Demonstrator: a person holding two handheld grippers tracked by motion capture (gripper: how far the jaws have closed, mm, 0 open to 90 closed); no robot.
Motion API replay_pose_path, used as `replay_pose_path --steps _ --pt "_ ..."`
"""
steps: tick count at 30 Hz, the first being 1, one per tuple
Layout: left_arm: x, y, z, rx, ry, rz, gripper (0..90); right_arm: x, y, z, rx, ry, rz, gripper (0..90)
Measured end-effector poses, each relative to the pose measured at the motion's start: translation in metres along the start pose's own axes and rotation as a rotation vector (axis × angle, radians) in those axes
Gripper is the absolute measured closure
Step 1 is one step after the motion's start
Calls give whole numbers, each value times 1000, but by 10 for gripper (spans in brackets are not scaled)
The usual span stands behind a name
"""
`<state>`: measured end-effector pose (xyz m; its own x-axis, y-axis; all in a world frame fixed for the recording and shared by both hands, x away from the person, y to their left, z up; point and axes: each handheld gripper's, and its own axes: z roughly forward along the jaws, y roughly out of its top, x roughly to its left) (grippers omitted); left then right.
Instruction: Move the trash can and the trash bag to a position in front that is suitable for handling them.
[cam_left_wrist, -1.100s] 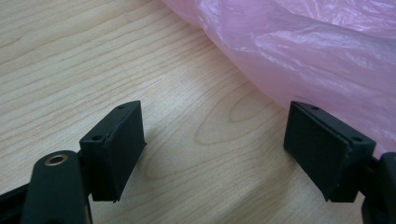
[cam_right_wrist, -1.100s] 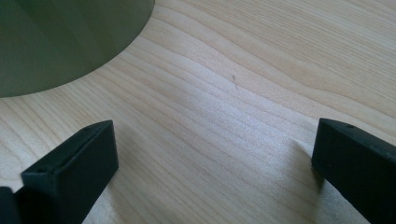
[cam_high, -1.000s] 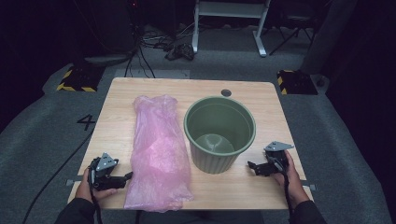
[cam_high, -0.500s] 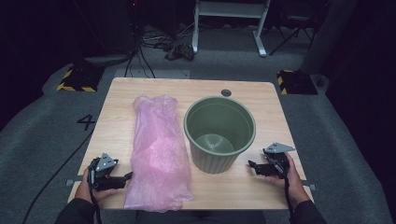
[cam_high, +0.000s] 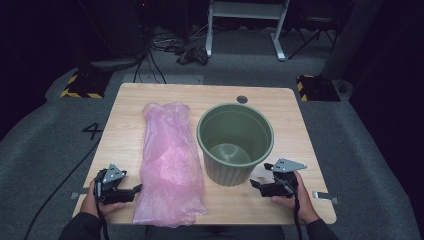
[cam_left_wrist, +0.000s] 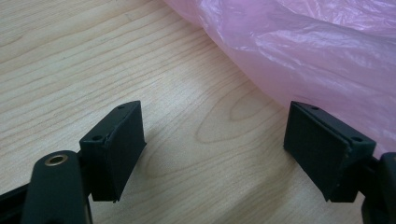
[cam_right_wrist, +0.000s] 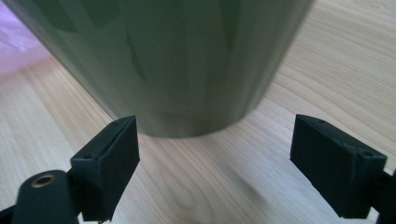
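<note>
In the right gripper view the ribbed olive-green plastic bin (cam_right_wrist: 177, 60) is cut off at the top edge (rim unseen), while the left gripper view crops the crinkled translucent pink plastic bag (cam_left_wrist: 303, 42) at top and right.

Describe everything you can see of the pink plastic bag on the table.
The pink plastic bag is thin, translucent and crinkled. It lies flat and lengthwise on the wooden table, left of the green bin, its near end by the table's front edge. It looks empty and unopened. The open left hand-held gripper sits right at its near left edge; contact can't be confirmed.
</note>
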<state>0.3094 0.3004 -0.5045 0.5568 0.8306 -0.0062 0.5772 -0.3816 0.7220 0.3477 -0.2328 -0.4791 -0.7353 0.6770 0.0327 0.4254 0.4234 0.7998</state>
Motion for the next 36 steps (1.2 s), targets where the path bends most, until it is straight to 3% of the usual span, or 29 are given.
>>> replay_pose_path --steps 17,36 --pt "0 0 0 -1 2 1 201 13 10 11 -32 -15 -12 151" --pt "0 0 0 0 3 0 199 -2 18 20 -61 -75 35 161"
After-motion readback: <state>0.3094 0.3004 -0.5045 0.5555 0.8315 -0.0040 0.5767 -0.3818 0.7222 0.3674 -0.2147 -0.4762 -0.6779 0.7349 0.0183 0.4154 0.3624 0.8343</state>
